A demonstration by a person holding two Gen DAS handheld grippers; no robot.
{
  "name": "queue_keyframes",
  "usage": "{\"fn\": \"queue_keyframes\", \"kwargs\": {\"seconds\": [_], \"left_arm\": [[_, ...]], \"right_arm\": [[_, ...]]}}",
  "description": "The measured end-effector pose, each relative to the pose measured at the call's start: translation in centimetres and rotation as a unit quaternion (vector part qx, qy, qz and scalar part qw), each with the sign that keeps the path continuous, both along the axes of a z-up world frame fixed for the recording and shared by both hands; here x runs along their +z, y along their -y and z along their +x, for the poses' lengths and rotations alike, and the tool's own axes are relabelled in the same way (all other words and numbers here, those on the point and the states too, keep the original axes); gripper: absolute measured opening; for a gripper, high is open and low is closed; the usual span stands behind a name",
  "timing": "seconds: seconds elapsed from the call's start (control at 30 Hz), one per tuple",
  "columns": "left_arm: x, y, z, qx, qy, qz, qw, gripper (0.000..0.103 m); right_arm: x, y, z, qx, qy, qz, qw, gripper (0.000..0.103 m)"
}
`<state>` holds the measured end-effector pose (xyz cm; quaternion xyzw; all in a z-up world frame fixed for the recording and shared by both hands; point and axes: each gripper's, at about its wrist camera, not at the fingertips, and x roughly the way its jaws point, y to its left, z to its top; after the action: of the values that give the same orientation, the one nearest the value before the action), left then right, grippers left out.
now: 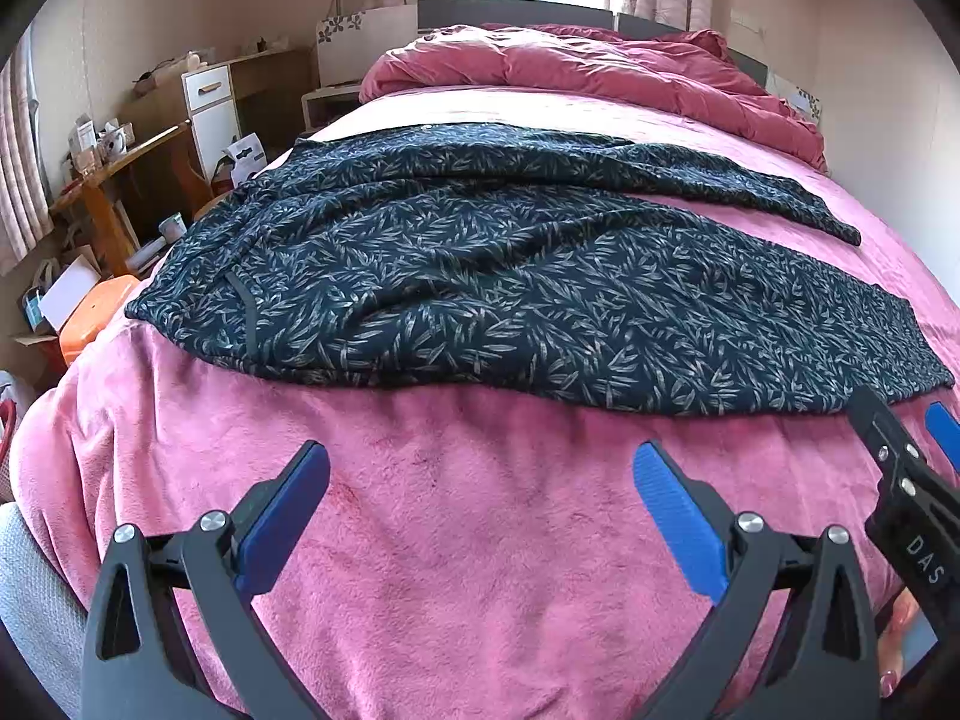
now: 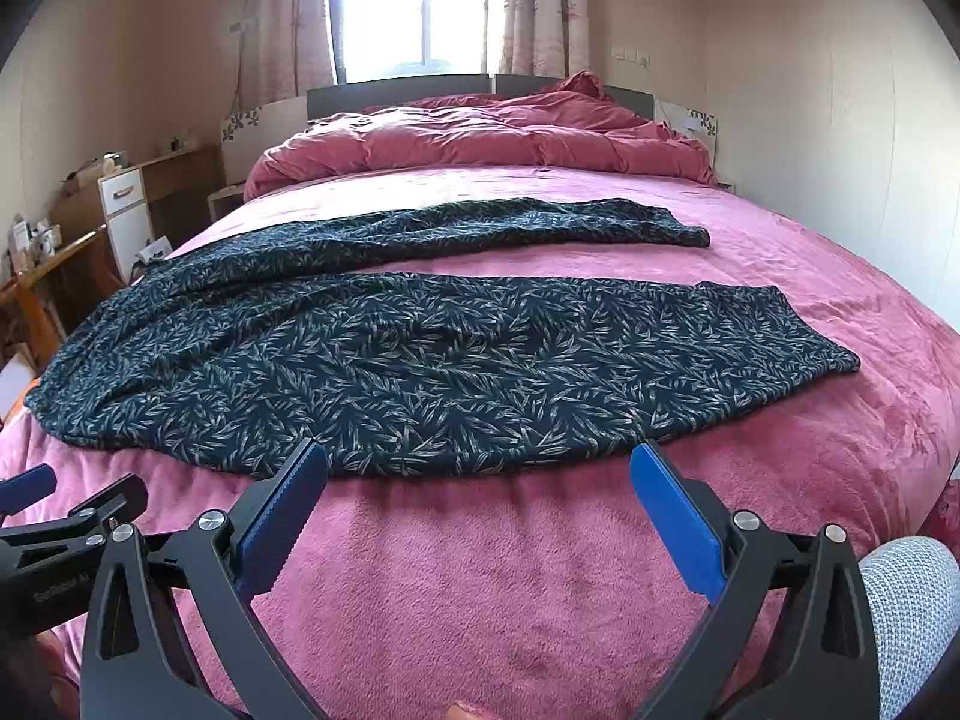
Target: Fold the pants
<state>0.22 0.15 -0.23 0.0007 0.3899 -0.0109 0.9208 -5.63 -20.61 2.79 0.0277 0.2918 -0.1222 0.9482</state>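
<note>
A pair of dark navy pants (image 2: 384, 354) printed with pale leaves was spread flat across a pink fleece blanket (image 2: 492, 588) on the bed, the waist end lying toward the left edge and the two legs stretched out to the right. The legs were parted, with a strip of blanket showing between them; the nearer leg (image 2: 690, 336) ended in a hem toward the right side, and the farther leg (image 2: 570, 219) lay beyond it, closer to a bunched pink duvet (image 2: 480, 138) at the head of the bed. The left gripper (image 1: 480, 483) was held with its blue-padded fingers spread wide and nothing between them, above bare blanket just short of the near edge of the pants (image 1: 480, 276). The right gripper (image 2: 478, 483) was likewise spread wide and empty, its fingertips reaching the near edge of the garment at the nearer leg; whether they touched the cloth could not be told. In the left wrist view the right gripper (image 1: 906, 438) was seen at the right, near the hem of the nearer leg. A wooden desk (image 1: 120, 174) and a white cabinet (image 1: 210, 114) stood left of the bed.
</note>
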Motion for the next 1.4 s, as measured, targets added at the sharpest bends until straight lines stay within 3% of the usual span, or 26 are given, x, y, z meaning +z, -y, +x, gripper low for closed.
{"fn": "queue_keyframes", "kwargs": {"seconds": [1.27, 1.4], "left_arm": [[-0.2, -0.2, 0.2, -0.002, -0.005, -0.005, 1.0000, 0.101], [0.3, -2.3, 1.2, -0.020, -0.015, -0.069, 0.9973, 0.101]], "right_arm": [[-0.2, 0.1, 0.3, -0.003, -0.009, -0.002, 1.000, 0.100], [0.8, 2.1, 0.8, 0.054, 0.016, 0.048, 0.997, 0.100]]}}
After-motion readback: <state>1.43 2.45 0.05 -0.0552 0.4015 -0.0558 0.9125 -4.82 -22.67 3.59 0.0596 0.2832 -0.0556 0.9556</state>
